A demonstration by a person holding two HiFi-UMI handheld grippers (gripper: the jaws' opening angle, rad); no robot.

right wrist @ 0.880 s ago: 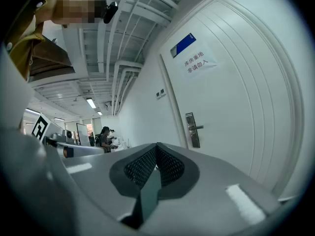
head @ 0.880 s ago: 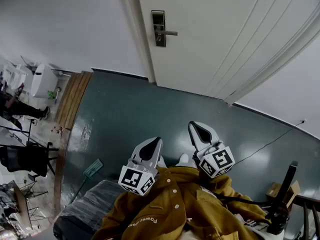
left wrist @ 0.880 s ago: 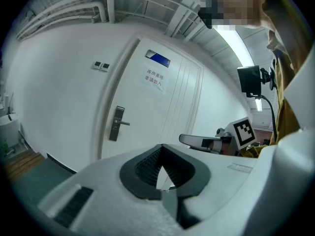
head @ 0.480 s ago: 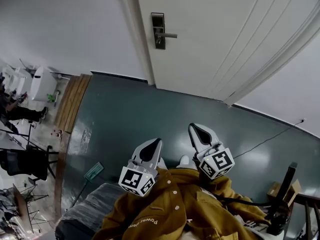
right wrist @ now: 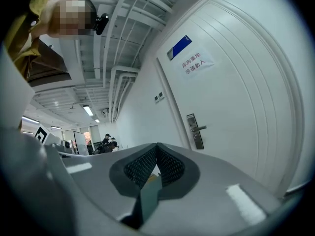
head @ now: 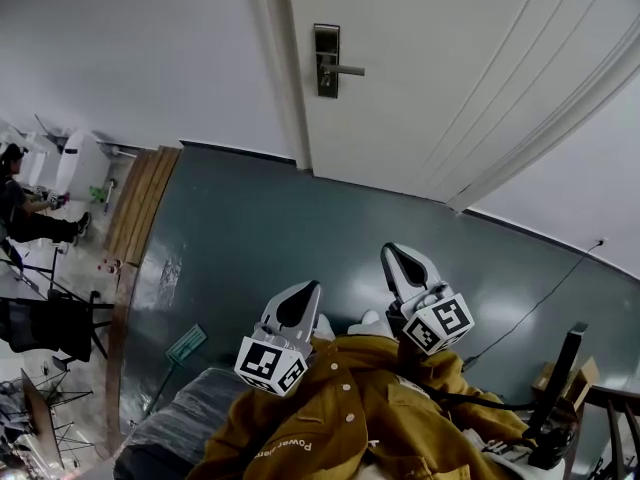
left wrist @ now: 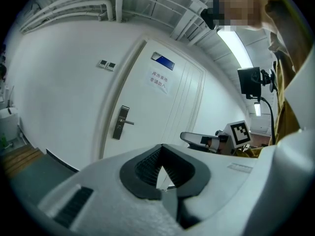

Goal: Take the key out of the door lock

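A white door stands shut ahead, with a dark metal lock plate and a lever handle near its left edge. The lock plate also shows in the left gripper view, and the same lock plate in the right gripper view. At this distance I cannot make out a key. My left gripper and right gripper hang side by side low over the dark green floor, well short of the door. Both are shut with nothing between their jaws.
A paper notice and a blue label are stuck on the door. At the far left a person sits by white bins, and a black chair stands nearby. A thin cable crosses the floor at right.
The head view has shifted slightly, so the lock sits a little further right in the picture. Both grippers have barely moved.
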